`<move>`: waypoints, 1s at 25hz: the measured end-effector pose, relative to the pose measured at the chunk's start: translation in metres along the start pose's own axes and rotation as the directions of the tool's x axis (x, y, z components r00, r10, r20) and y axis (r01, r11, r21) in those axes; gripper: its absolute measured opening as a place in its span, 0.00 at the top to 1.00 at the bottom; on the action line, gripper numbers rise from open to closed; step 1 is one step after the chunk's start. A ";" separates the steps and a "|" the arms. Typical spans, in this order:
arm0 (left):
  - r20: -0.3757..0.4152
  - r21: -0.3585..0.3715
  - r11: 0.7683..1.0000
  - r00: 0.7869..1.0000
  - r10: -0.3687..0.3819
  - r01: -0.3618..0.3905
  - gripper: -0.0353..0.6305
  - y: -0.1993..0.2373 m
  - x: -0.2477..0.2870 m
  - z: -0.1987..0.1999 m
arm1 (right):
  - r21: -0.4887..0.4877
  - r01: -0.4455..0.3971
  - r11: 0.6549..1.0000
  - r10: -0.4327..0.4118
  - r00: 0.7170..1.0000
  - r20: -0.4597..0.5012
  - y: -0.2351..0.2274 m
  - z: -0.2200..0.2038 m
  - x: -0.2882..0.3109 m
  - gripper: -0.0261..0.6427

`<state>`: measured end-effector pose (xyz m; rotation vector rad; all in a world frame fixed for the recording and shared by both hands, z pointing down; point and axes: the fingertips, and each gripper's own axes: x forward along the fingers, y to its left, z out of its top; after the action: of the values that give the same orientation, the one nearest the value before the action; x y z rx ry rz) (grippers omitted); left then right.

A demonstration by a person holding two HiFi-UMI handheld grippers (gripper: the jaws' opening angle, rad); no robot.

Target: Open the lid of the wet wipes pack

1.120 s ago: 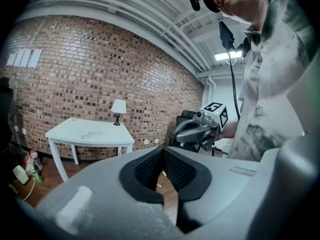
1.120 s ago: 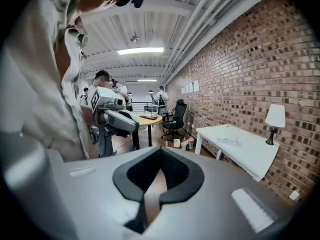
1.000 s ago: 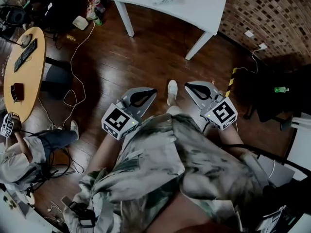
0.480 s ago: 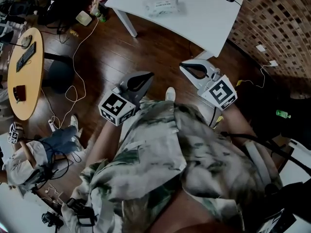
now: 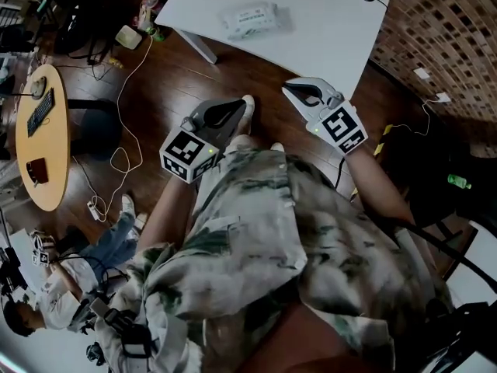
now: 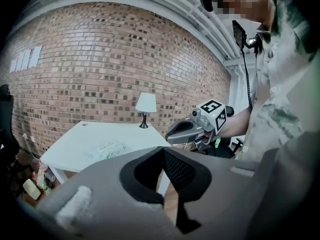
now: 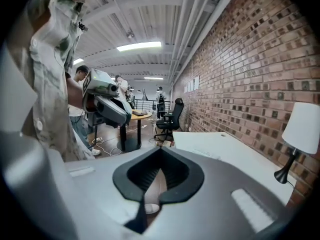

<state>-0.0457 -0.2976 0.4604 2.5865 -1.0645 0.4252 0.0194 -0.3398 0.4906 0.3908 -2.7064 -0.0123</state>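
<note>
Task's thing: a white, soft rectangular wet wipes pack (image 5: 248, 19) is seen lying flat on the white table (image 5: 326, 29), near the table's left part, with nothing touching it.
Left gripper (image 5: 239, 106): its jaws are held together, tip against tip, and nothing is held between them.
Right gripper (image 5: 290, 88): its jaws are likewise brought together, and nothing is clamped.
Direction from the claws: in the head view the pack lies ahead of both grippers and well apart from them, roughly between the two lines along which they point.
Nearer hand: neither is clearly nearer. The right gripper is seen at the table's near edge, while the left gripper is over the dark wooden floor (image 5: 171, 84), just short of that edge.
Long axis: the pack's long side runs across the person's front, slightly tilted, its left end a little nearer.
Facing: the printed top face is turned upward. The lid and the side on which it hinges cannot be made out.
Coming move (judged): both grippers would have to be carried forward over the table, and the jaws parted, before the lid can be taken.
</note>
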 end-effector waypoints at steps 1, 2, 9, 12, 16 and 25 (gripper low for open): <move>0.003 0.006 1.000 1.000 -0.002 0.002 0.95 0.011 0.006 0.002 | 0.010 0.013 1.000 -0.013 1.000 -0.011 -0.010 -0.004 0.008 0.95; 0.005 0.013 1.000 1.000 -0.005 0.005 0.95 0.022 0.012 0.004 | 0.018 0.023 1.000 -0.022 1.000 -0.022 -0.020 -0.006 0.017 0.95; 0.003 -0.029 0.998 0.999 -0.049 0.049 0.94 0.119 0.056 0.005 | 0.141 0.071 0.987 -0.055 0.992 -0.116 -0.089 -0.034 0.099 0.95; -0.034 0.020 0.998 0.997 -0.064 0.065 0.94 0.158 0.077 0.003 | 0.173 0.103 0.980 -0.076 0.985 -0.153 -0.118 -0.042 0.136 0.95; -0.113 0.098 0.988 0.988 -0.108 0.119 0.94 0.192 0.102 -0.009 | 0.196 0.160 0.967 -0.112 0.965 -0.235 -0.142 -0.061 0.167 0.95; -0.219 0.223 0.952 0.962 -0.161 0.210 0.89 0.231 0.157 -0.032 | 0.197 0.248 0.949 -0.160 0.913 -0.376 -0.166 -0.106 0.197 0.95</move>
<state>-0.1096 -0.5394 0.5897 2.7520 -0.7308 0.7930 -0.0675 -0.5480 0.6539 0.6800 -2.3006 0.3026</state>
